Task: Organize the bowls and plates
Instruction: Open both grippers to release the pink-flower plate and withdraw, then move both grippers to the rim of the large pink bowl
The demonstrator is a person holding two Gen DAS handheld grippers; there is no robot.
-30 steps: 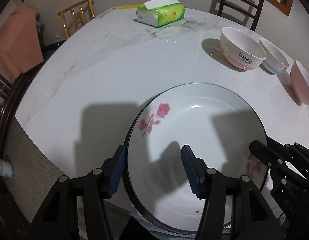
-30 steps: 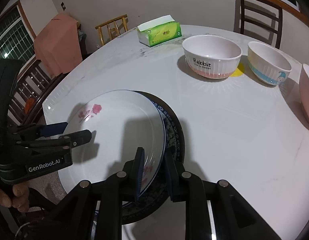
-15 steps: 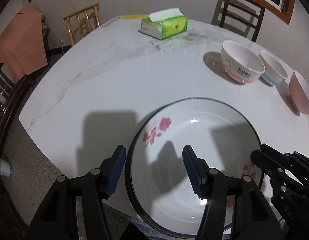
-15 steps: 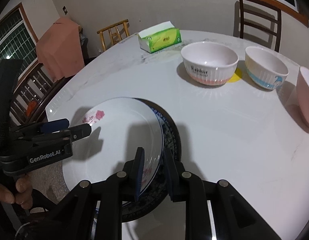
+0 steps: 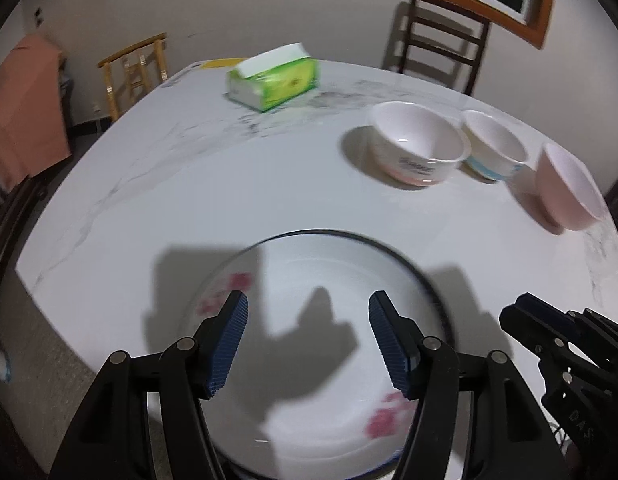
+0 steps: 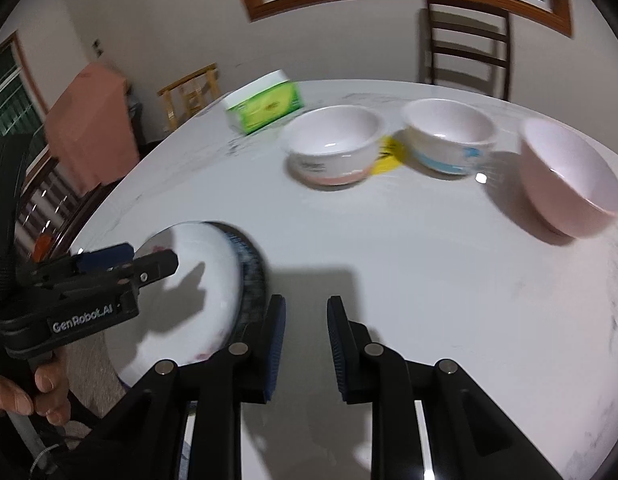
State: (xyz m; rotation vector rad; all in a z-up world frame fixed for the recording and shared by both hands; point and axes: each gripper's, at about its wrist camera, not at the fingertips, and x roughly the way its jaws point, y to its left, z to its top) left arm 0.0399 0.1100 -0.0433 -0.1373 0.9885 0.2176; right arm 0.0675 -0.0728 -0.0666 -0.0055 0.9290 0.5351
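Plates stacked at near worktop edge. Left gripper above stack, jaws opening, empty. Right gripper jaws narrow, empty; bowls ahead, nearer right hand.

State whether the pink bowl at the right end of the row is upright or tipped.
Tipped. The pink bowl leans with its opening slanted sideways, unlike the two level bowls beside it.
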